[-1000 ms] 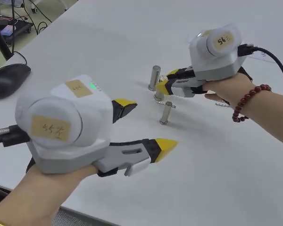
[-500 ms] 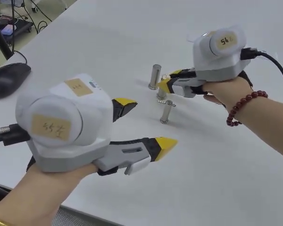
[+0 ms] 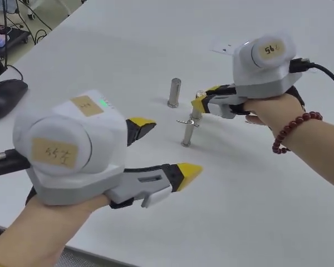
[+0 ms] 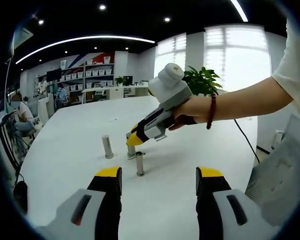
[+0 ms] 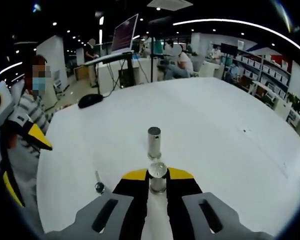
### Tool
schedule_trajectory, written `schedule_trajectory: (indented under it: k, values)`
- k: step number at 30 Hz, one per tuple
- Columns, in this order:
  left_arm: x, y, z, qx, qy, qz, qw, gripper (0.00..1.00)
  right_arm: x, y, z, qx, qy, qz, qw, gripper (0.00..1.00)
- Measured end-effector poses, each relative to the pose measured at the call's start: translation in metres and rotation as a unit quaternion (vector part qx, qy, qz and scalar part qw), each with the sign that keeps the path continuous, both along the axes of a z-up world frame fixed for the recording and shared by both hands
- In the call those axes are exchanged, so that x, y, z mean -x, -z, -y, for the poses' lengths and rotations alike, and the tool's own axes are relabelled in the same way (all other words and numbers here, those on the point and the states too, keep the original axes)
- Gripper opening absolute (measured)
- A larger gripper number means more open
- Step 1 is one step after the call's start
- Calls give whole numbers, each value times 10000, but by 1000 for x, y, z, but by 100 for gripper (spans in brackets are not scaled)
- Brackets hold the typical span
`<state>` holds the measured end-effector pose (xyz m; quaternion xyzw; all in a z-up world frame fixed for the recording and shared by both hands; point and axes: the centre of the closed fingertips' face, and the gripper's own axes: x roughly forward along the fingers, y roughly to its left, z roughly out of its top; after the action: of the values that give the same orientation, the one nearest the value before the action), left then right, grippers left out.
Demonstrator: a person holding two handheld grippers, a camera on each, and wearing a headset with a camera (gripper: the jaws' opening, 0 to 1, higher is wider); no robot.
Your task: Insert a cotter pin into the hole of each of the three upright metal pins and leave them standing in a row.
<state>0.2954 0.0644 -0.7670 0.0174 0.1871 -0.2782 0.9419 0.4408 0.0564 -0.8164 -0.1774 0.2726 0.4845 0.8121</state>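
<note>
Three smooth cylindrical metal pins are stood in a short row mid-surface. The far pin (image 3: 174, 92) is free. The middle pin (image 5: 157, 173) is pinched by the right gripper (image 3: 200, 103) jaws. The near pin (image 3: 186, 134) carries a cotter pin (image 3: 187, 122). The left gripper (image 3: 165, 148) is held apart, jaws spread. The white matte surface (image 3: 256, 183) lies open around the pins; a black mouse (image 3: 3, 99) is seen by the left edge.

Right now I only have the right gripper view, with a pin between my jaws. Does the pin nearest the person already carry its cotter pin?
Observer: Yes. The head view shows a cotter pin through the top of the near pin, just in front of your middle pin.
Operator: And the left gripper, is it bringing another one?
Observer: No. The left gripper is open with nothing between its jaws, held above the table short of the pins.
</note>
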Motion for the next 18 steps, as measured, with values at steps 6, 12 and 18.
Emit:
schedule_trajectory:
  k: [6,12,18]
  values:
    - [0,0,1,-17,35,17,10000,59,6,-2,17,27,211,-25,9998,13]
    - [2,-1,4,-29,102,24,9999,60,17,-5,31,30,394,-26,9992,13]
    - [4,-3,7,-30,181,50,9998,61,31,-6,41,57,621,-81,9980,13]
